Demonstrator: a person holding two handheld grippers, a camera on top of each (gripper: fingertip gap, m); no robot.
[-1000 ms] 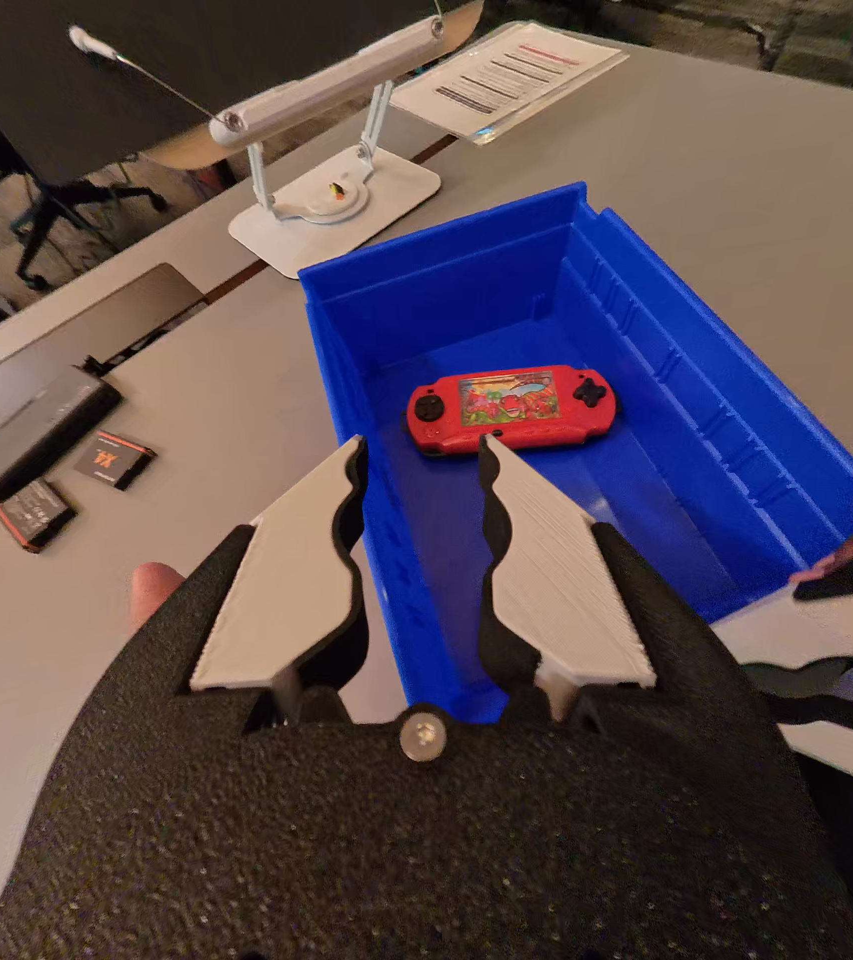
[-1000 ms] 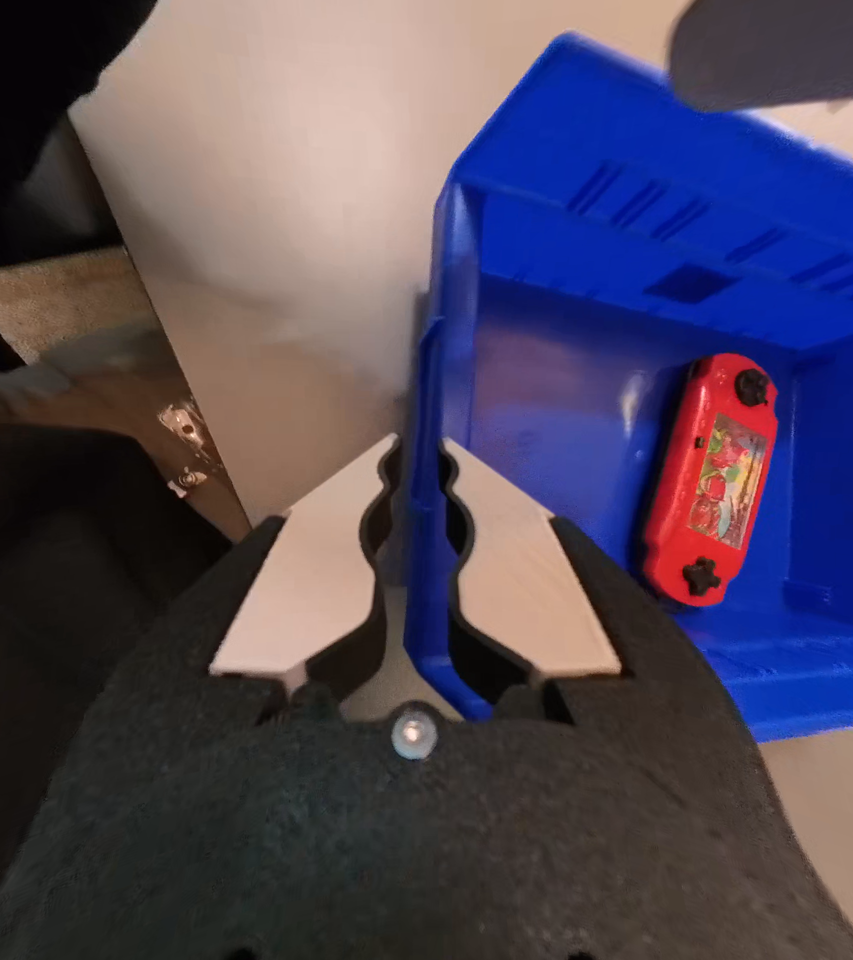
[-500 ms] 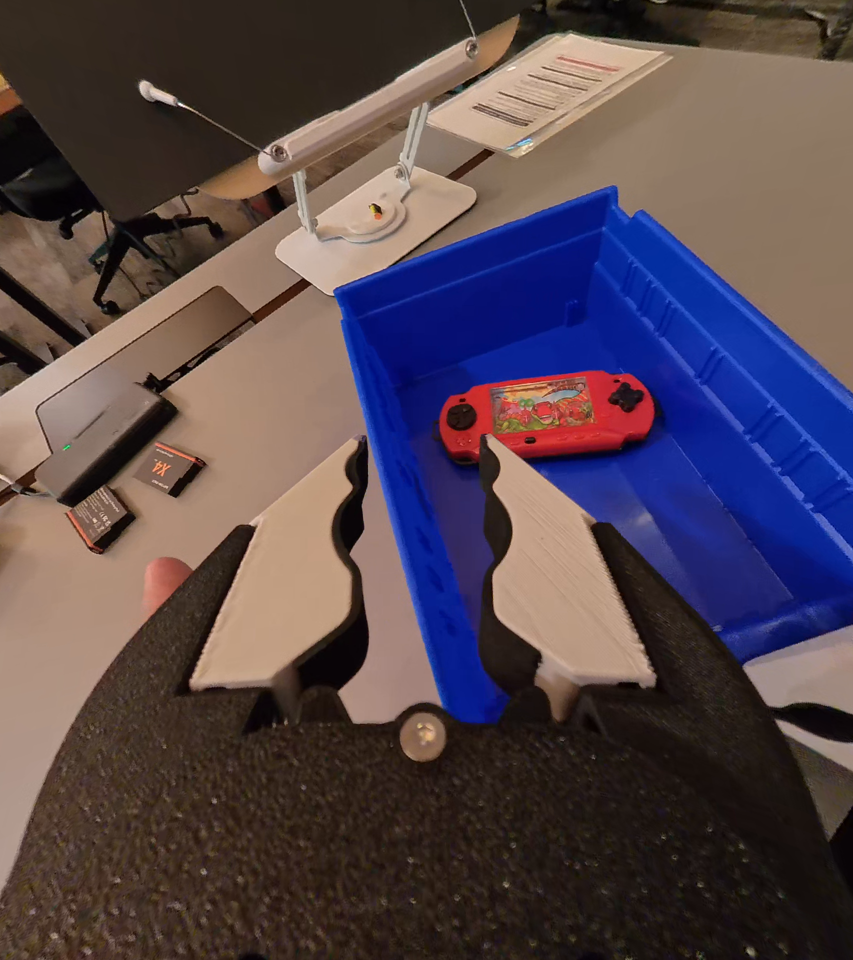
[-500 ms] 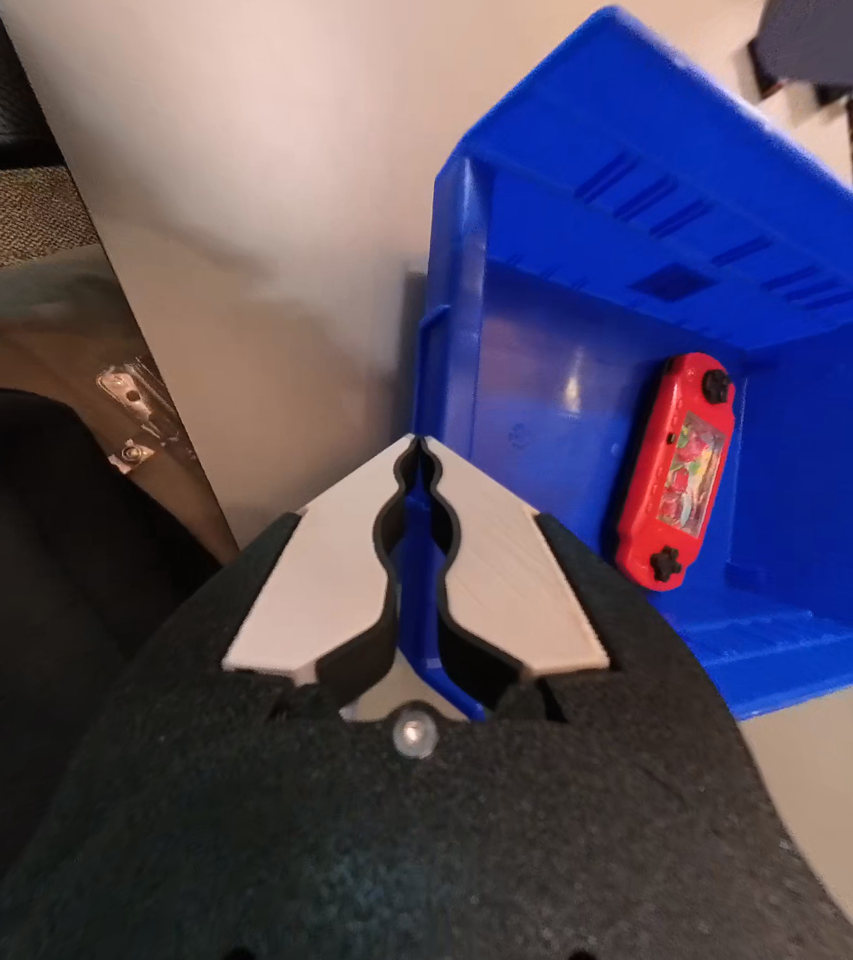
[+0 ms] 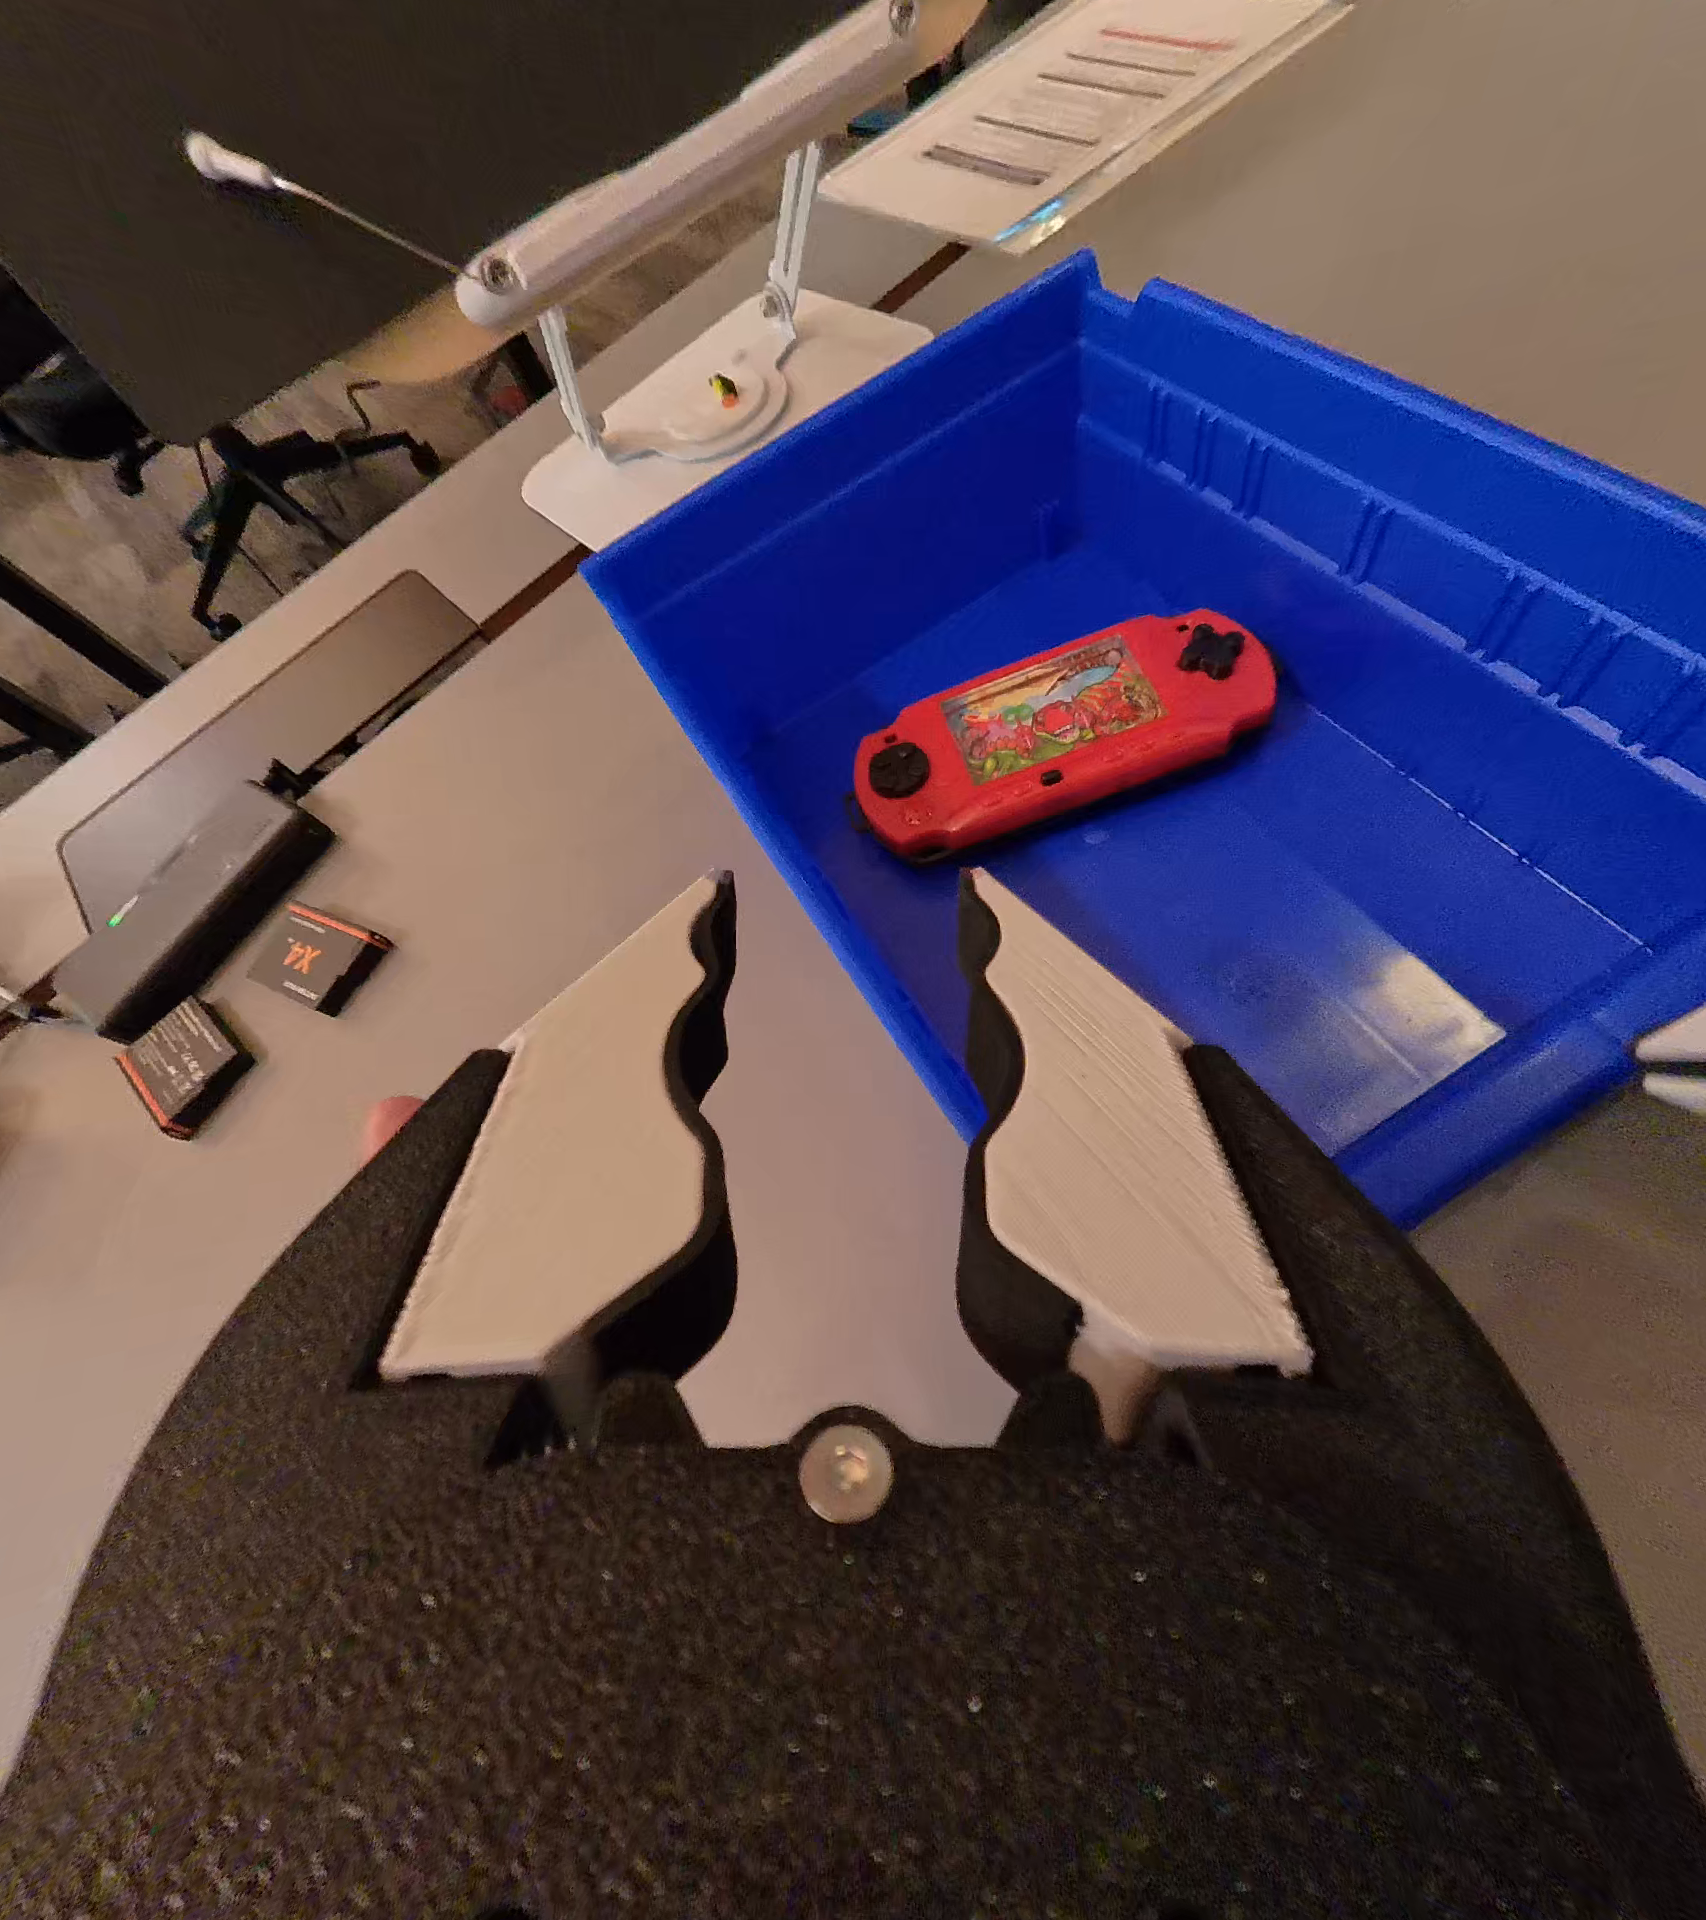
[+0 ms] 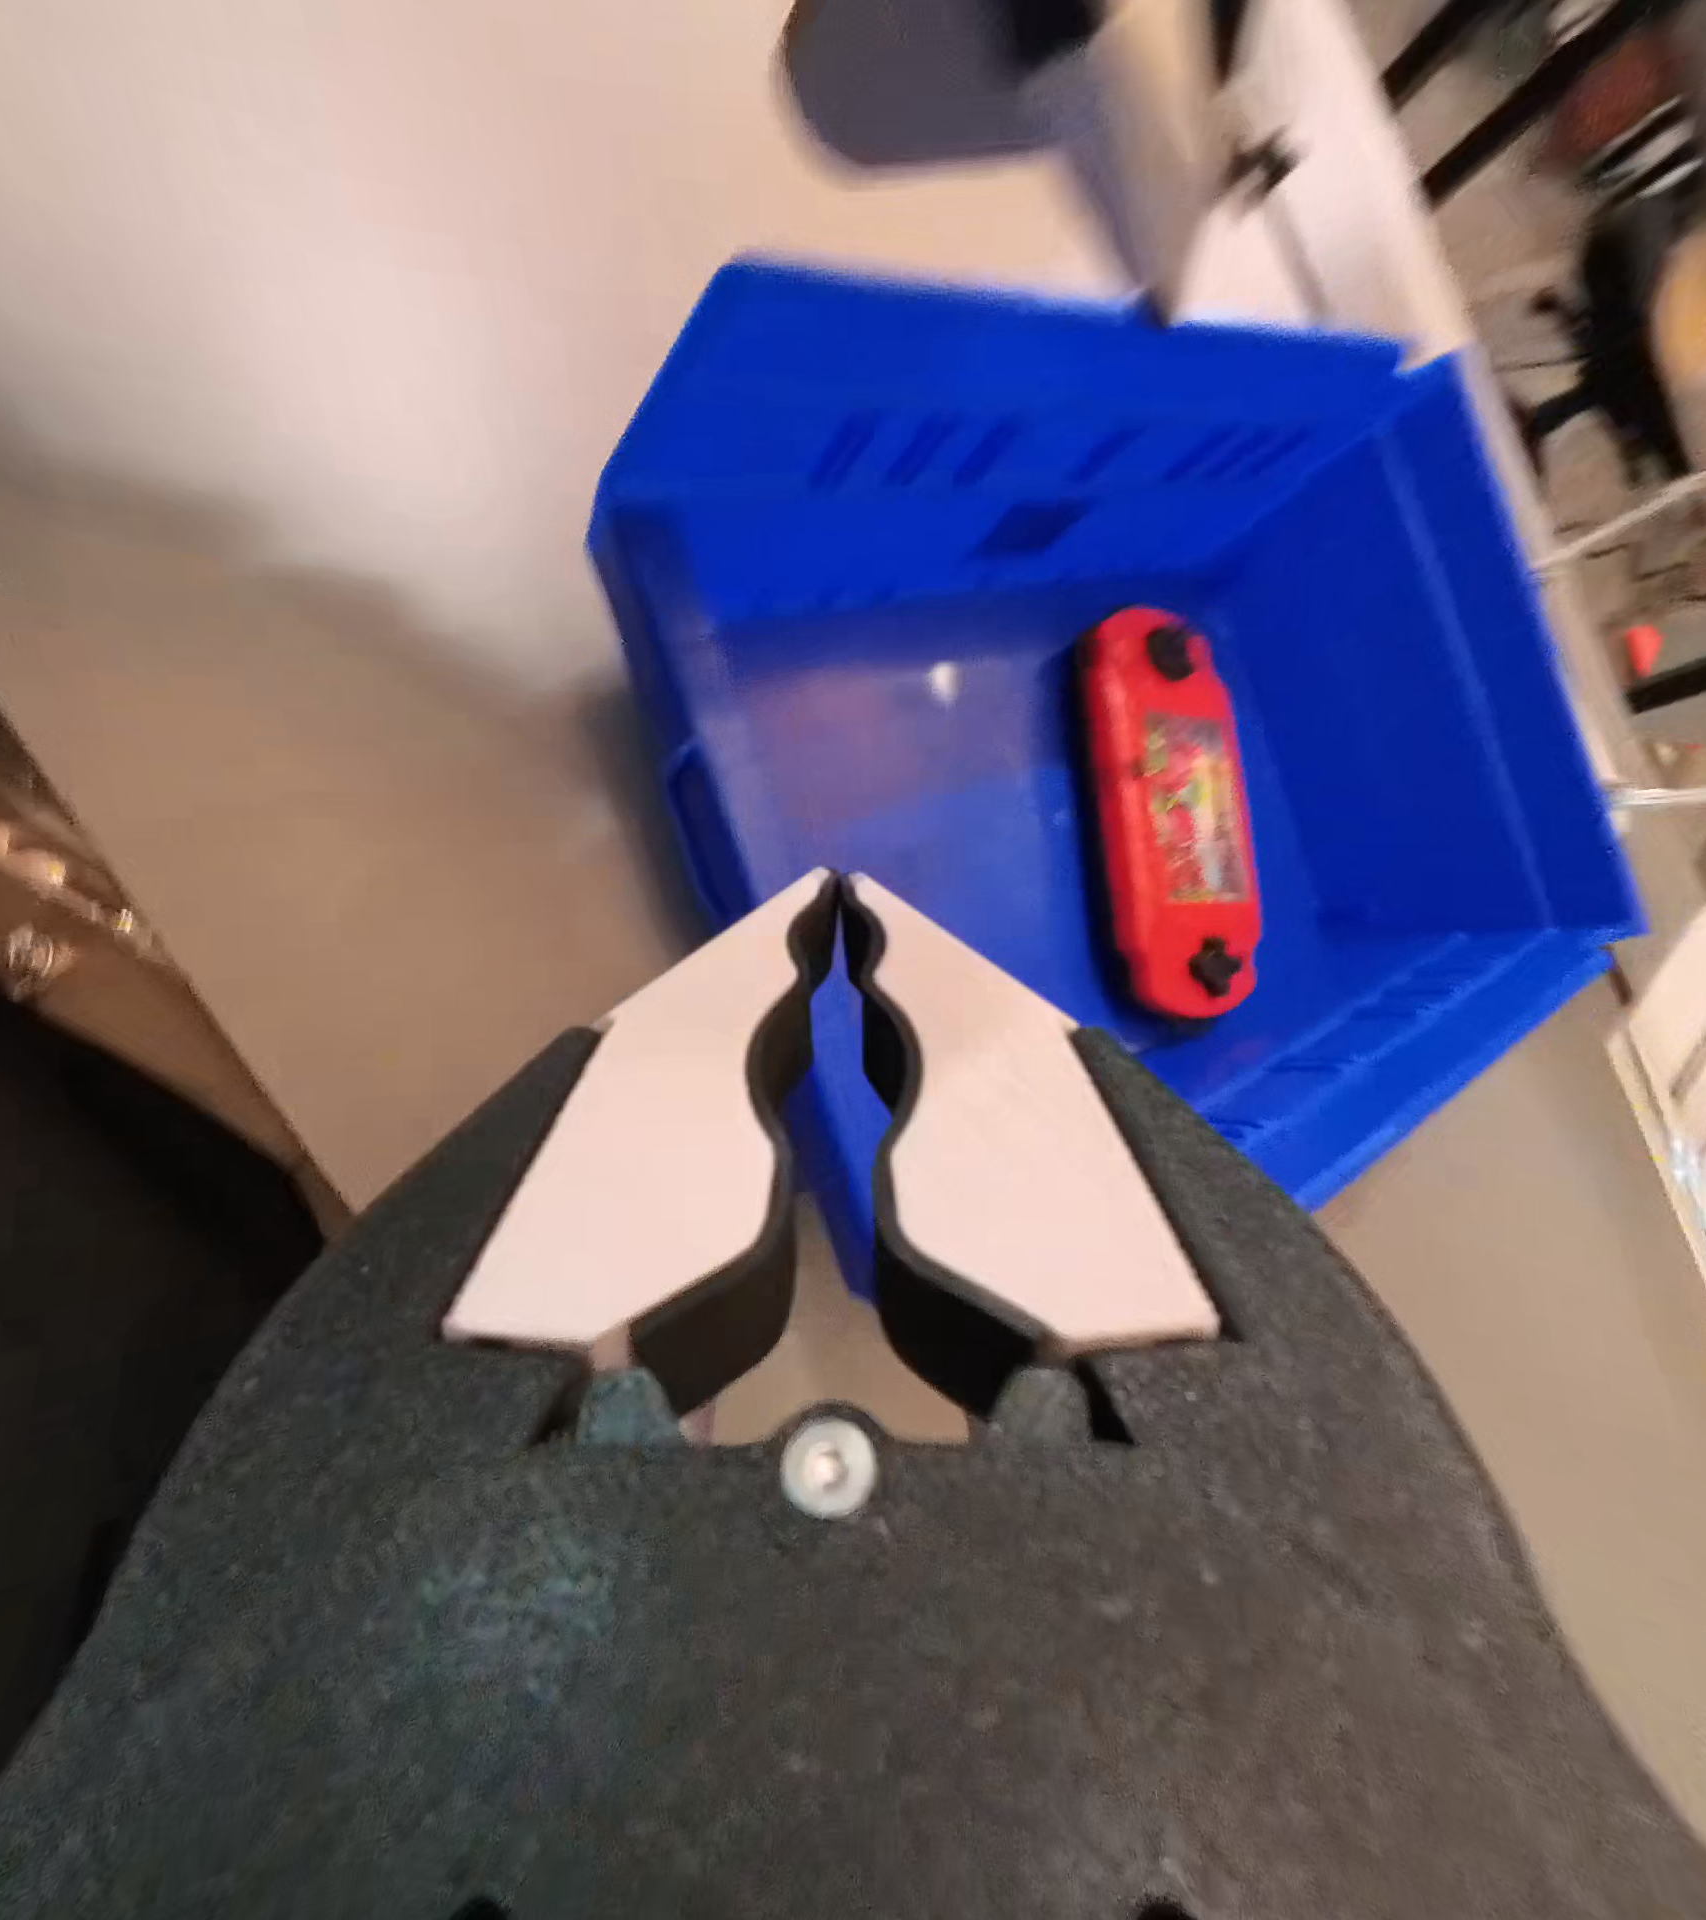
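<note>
A blue plastic bin (image 5: pixel 1451 540) stands on a grey table with a red handheld game (image 5: pixel 1067 732) lying flat on its floor. My left gripper (image 5: pixel 844 883) is open and empty, just outside the bin's left wall near the front corner, touching nothing. My right gripper (image 6: pixel 833 888) is shut, its fingers astride the bin's (image 6: pixel 932 468) low front wall by the near corner. The view is blurred. The game (image 6: pixel 1171 821) lies beyond its tips. The right gripper's tips also show at the front rim in the left wrist view (image 5: pixel 1649 1058).
A white desk lamp base (image 5: pixel 714 416) stands just behind the bin, with a sheet in a clear holder (image 5: pixel 1088 104) farther back. A dark box with a green light (image 5: pixel 194 914) and two small black packs (image 5: pixel 319 961) lie at the left. The table edge (image 6: pixel 153 987) runs along the left. My left tips are roughly 15 centimeters from the game (image 6: pixel 1171 821). Seen from the left wrist view (image 5: pixel 1061 724) as well.
My left gripper, which stood open astride the bin's left wall, has drawn back and now sits outside it. My right gripper has closed from open onto the front wall and turned.
</note>
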